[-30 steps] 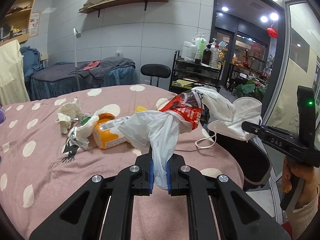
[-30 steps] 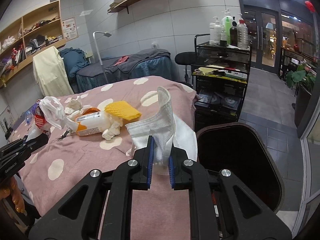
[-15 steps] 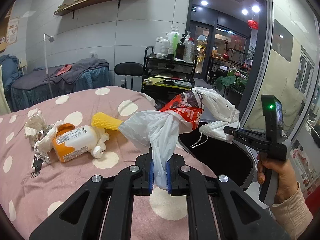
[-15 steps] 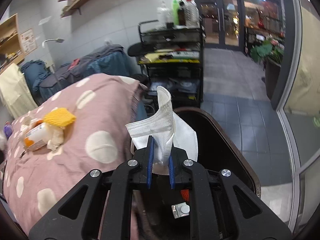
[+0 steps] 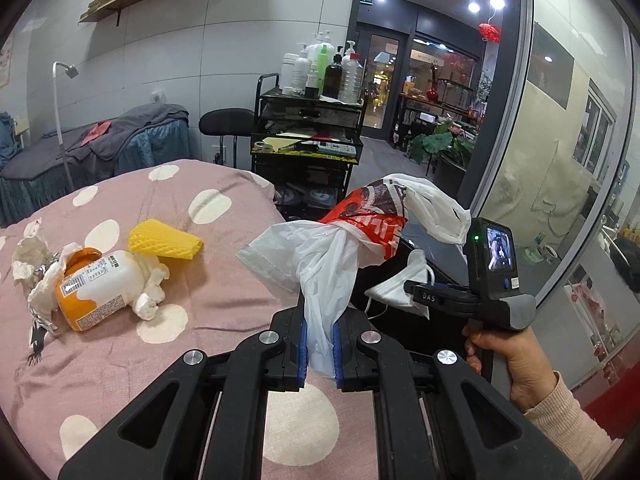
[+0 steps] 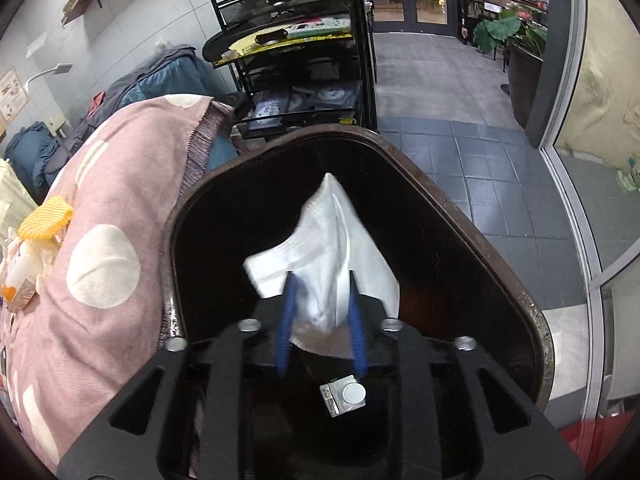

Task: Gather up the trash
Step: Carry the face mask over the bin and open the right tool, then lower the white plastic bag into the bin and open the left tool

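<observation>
My left gripper (image 5: 320, 354) is shut on a white and red plastic bag (image 5: 340, 248) and holds it above the bed's right edge. My right gripper (image 6: 320, 336) points down into a dark brown trash bin (image 6: 500, 264). Its jaws stand apart, and a white face mask (image 6: 332, 256) sits loosely between them over the bin's opening. The right gripper and mask (image 5: 394, 290) also show in the left wrist view. An orange and white bottle (image 5: 98, 286), a yellow foam net (image 5: 164, 240) and crumpled paper (image 5: 30, 254) lie on the pink dotted bedspread (image 5: 224, 280).
A small white carton (image 6: 343, 395) lies at the bottom of the bin. A black trolley (image 5: 306, 148) with bottles stands behind the bed, next to a black stool (image 5: 226, 120). A glass wall (image 5: 580, 140) runs along the right.
My right gripper swung from above the bed to over the bin, tilted down, and its jaws opened around the mask. My left gripper with the bag turned right toward the bin.
</observation>
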`<state>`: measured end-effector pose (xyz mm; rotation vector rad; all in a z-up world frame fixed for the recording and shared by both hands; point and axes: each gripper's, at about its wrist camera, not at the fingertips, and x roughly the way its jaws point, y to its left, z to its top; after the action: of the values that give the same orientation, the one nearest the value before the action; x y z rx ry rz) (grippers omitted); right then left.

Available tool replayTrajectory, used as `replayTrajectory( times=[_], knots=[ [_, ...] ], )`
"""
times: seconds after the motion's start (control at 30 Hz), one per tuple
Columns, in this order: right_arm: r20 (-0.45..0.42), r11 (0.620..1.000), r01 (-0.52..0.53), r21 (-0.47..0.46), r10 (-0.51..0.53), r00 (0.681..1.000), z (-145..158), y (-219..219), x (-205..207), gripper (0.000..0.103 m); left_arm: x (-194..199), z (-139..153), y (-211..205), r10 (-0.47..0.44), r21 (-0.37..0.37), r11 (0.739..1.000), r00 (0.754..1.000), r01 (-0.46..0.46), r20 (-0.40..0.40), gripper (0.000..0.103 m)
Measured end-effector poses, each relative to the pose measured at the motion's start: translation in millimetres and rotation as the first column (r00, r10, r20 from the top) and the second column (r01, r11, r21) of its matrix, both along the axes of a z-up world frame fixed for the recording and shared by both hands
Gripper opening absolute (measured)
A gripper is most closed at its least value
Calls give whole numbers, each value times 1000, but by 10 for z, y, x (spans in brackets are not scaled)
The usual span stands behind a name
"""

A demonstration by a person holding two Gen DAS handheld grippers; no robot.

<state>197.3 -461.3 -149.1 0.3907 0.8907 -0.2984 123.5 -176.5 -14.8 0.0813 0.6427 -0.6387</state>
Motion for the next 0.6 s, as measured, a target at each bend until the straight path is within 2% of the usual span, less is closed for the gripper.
replayTrajectory(
  times=[0.03,0.07,0.3,0.4,0.6],
  knots=[
    [4,1000,6,-5,-6,1000,-6,5,-10,52,5,-3,-29,-5,2,1000,1000,5,-3,9],
    [10,1000,8,-10,-8,1000,-12,12,-46,57,7,-10,-72,-12,6,1000,1000,12,-7,9],
    [37,999,22,-28,-21,999,12,22,-189,61,68,-77,-326,-59,15,998,997,59,-46,9],
    [77,998,49,-49,-46,996,103,18,-322,68,127,-108,-454,-76,15,997,995,78,-72,9],
    [147,990,101,-101,-85,985,322,-23,-587,71,257,-192,-761,-117,19,993,984,120,-136,9]
  ],
)
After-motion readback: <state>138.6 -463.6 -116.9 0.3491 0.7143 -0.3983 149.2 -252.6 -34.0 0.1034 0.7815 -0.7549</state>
